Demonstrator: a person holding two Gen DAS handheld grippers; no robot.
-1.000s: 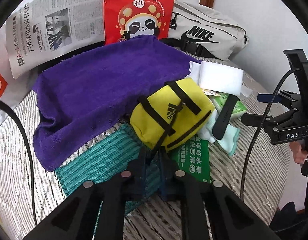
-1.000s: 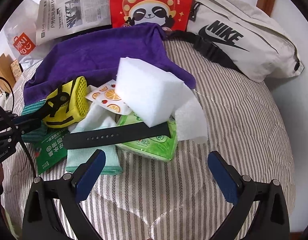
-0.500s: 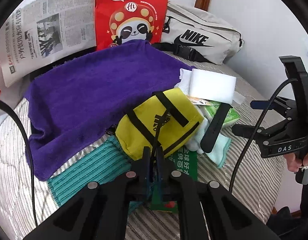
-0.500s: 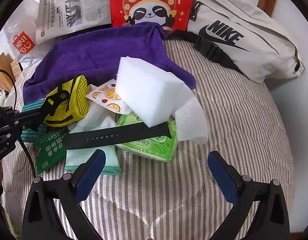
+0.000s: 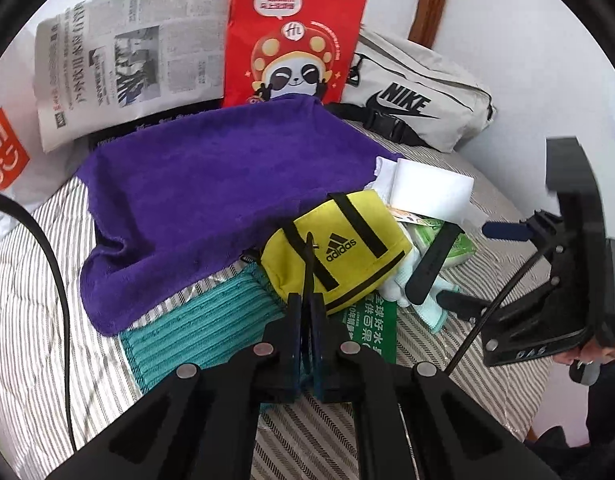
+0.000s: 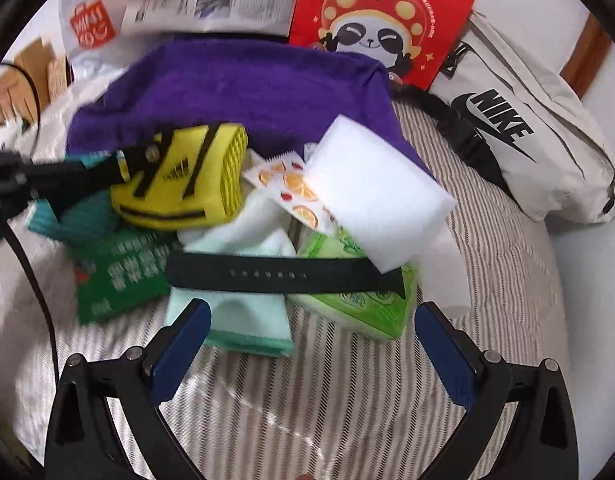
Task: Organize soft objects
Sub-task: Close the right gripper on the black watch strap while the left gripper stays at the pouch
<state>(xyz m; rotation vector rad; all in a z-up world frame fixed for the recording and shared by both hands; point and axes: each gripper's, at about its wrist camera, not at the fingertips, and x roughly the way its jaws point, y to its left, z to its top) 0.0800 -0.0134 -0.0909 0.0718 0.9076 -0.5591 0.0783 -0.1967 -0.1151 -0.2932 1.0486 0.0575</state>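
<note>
The left tongs [image 5: 306, 312] are gripping the black strap of the yellow pouch [image 5: 339, 248], lying at the purple towel's [image 5: 211, 200] five o'clock on the bed [image 6: 487, 280]. The right tongs [image 6: 311, 344] are standing wide apart over the black band [image 6: 283, 276].

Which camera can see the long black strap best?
The right wrist view. There the black strap lies flat across the middle with its whole length and row of holes showing, on the mint cloth and green packet. The left wrist view shows it end-on, short, with no holes visible.
</note>
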